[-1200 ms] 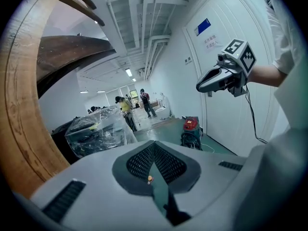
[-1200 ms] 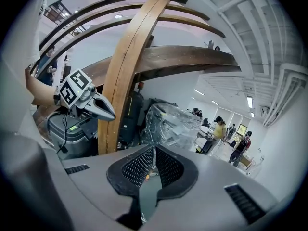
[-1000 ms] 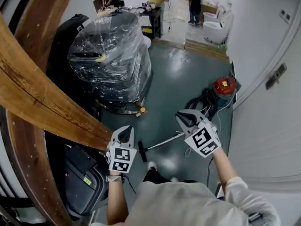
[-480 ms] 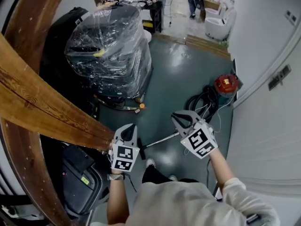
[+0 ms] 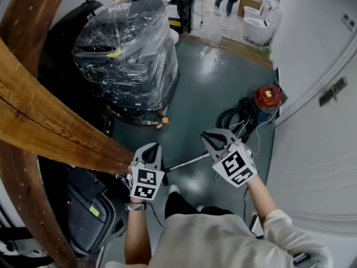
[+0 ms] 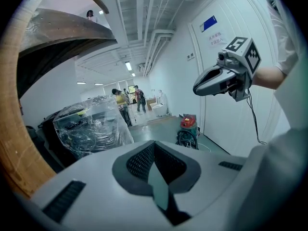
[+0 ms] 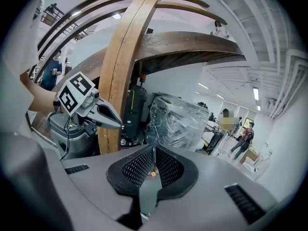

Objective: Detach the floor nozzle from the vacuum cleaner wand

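I'm holding the left gripper (image 5: 152, 151) and right gripper (image 5: 208, 138) closed on nothing. The wand (image 5: 189, 162) is lying on the floor between them, its floor nozzle (image 5: 165, 171) at the eight o'clock end.

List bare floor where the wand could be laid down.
Widest bare floor: between the wrapped pallet and the white wall, beyond the red vacuum. Crowded: hose coil beside the vacuum, black case under the wooden beam at left, wand across the near floor.
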Demonstrator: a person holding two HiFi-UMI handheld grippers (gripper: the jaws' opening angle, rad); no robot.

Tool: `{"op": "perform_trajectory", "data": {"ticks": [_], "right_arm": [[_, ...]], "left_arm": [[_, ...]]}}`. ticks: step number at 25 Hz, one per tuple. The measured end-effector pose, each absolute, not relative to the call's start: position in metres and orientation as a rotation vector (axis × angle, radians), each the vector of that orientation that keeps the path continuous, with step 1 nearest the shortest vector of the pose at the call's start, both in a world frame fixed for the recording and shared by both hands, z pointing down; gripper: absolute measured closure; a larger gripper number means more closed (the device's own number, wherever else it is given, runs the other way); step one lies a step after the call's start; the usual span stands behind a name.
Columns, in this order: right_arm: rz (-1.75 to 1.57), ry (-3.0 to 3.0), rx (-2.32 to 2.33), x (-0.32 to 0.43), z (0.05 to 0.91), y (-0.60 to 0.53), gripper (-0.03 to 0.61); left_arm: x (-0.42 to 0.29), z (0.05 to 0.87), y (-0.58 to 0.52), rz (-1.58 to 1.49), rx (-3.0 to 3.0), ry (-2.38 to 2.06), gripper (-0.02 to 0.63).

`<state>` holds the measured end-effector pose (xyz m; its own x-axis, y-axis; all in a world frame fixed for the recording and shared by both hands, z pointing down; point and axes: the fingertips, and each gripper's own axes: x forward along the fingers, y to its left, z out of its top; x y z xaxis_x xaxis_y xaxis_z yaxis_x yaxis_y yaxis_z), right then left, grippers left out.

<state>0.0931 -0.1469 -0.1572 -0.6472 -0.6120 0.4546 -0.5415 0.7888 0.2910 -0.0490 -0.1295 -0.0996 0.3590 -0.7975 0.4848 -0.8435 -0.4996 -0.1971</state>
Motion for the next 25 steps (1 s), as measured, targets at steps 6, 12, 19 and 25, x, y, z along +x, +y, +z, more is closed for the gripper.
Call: {"op": "perform_trajectory", "data": {"ticks": [6, 12, 19, 25], "right_arm": [[-0.144, -2.456, 0.883, 0.091, -0.132, -0.153, 0.545], [-0.094, -2.456, 0.888, 0.087, -0.104, -0.156, 0.545], [-0.082, -2.468, 0.879, 0.077, -0.08, -0.163, 0.545], [-0.096, -2.471, 0.855, 0.069, -0.065, -0.168, 0.545]], "left_arm": [[-0.048, -0.077, -0.132, 0.818, 2.507, -1.524, 0.614], [-0.054, -0.057, -0.132, 0.812, 2.487, -1.531, 0.614], [-0.064, -0.032, -0.138, 0.815, 2.463, -1.54, 0.614], [-0.069, -0.012, -0.142, 0.811, 2.448, -1.54, 0.614]]}}
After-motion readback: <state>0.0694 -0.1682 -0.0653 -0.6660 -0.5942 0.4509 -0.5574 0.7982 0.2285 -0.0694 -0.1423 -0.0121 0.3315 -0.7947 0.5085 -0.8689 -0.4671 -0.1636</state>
